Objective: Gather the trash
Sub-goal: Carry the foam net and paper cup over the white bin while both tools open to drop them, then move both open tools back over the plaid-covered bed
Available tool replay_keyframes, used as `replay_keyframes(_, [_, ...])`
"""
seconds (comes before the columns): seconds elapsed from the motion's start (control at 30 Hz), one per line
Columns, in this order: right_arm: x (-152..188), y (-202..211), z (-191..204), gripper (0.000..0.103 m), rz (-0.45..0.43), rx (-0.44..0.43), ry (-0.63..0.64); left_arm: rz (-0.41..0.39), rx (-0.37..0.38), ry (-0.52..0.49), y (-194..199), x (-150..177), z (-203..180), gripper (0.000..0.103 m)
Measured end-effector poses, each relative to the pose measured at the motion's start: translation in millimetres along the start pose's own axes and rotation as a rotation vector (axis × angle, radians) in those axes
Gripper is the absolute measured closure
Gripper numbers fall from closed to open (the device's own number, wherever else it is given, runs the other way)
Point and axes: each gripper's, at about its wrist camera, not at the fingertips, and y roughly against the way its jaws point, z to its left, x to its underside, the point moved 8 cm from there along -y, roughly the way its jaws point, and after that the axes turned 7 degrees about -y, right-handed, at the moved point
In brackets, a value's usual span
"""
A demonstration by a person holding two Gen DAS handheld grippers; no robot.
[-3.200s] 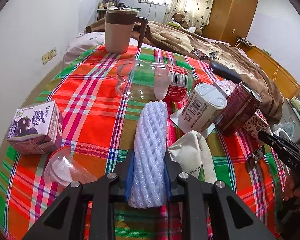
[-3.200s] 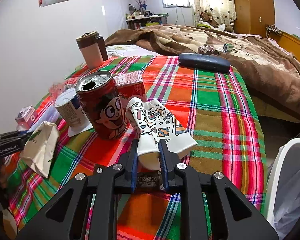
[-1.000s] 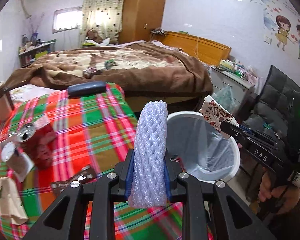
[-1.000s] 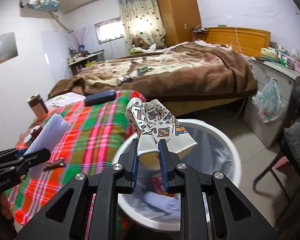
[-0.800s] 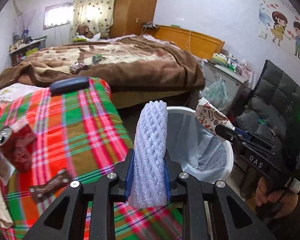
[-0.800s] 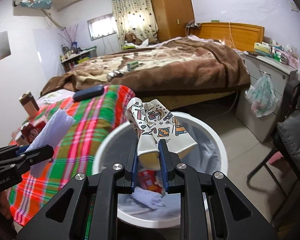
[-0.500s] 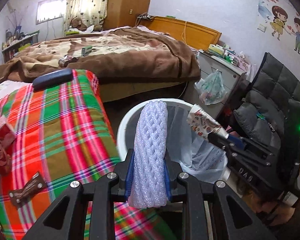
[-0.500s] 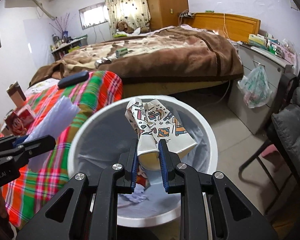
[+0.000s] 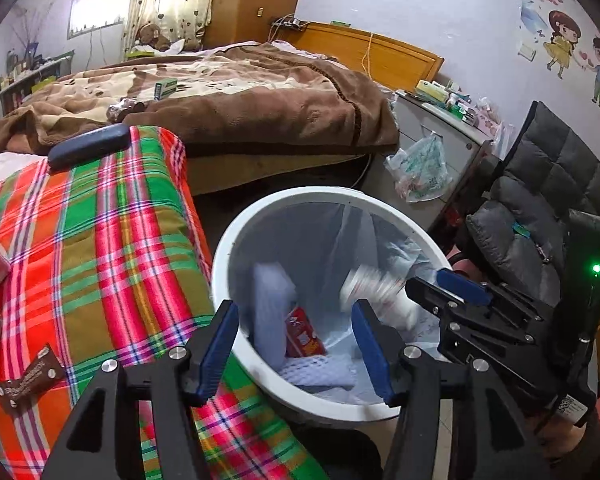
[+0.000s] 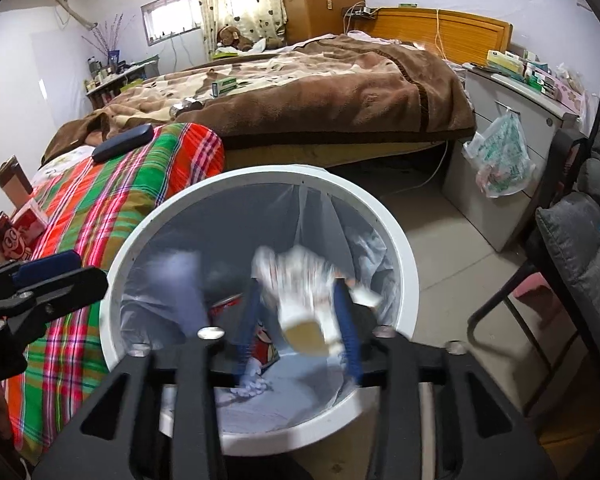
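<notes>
The white trash bin [image 10: 396,240] stood beside the plaid-covered surface [image 9: 100,248]. Both claws, left [image 9: 296,344] and right [image 10: 296,332], had just been opening; the foam net sleeve [image 9: 270,312] and patterned paper cup [image 10: 300,296], light and crushable, were dropping inside, unheld.

Left tongs [image 9: 296,344] just opened — foam net [image 9: 270,312] dropping into white bin [image 9: 236,236]

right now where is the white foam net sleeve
In the left wrist view the foam net sleeve is inside the white bin, at its left wall beside a red packet, just beyond the open left claw.
</notes>
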Motion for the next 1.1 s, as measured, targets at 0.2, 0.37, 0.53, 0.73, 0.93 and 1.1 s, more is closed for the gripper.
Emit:
replay_keyframes(0.2, [-1.1, 5.0, 4.2, 0.055, -0.017, -0.01, -0.003, -0.018, -0.018, 0.02, 12.7, 2.1, 10.5, 0.041])
replay_keyframes(0.37, [-2.0, 9.8, 8.5, 0.055, -0.03, -0.015, -0.007, -0.033, -0.036, 0.032, 25.7, 3.6, 20.0, 0.041])
replay_keyframes(0.53, [-1.3, 15.8, 15.1, 0.055, -0.046, -0.03, -0.01, -0.058, -0.071, 0.048, 43.9, 8.2, 29.4, 0.041])
replay_keyframes(0.73, [-2.3, 25.9, 33.6, 0.055, -0.07, -0.07, 0.001, -0.096, -0.092, 0.077, 69.5, 16.8, 43.5, 0.041])
replay_keyframes(0.93, [2.3, 34.1, 55.1, 0.055, -0.087, -0.113, 0.019, -0.128, -0.142, 0.116, 99.0, 32.8, 65.7, 0.041])
replay_keyframes(1.1, [7.8, 36.8, 75.2, 0.055, -0.088, -0.147, 0.041, -0.152, -0.199, 0.172, 123.6, 53.2, 98.5, 0.041])
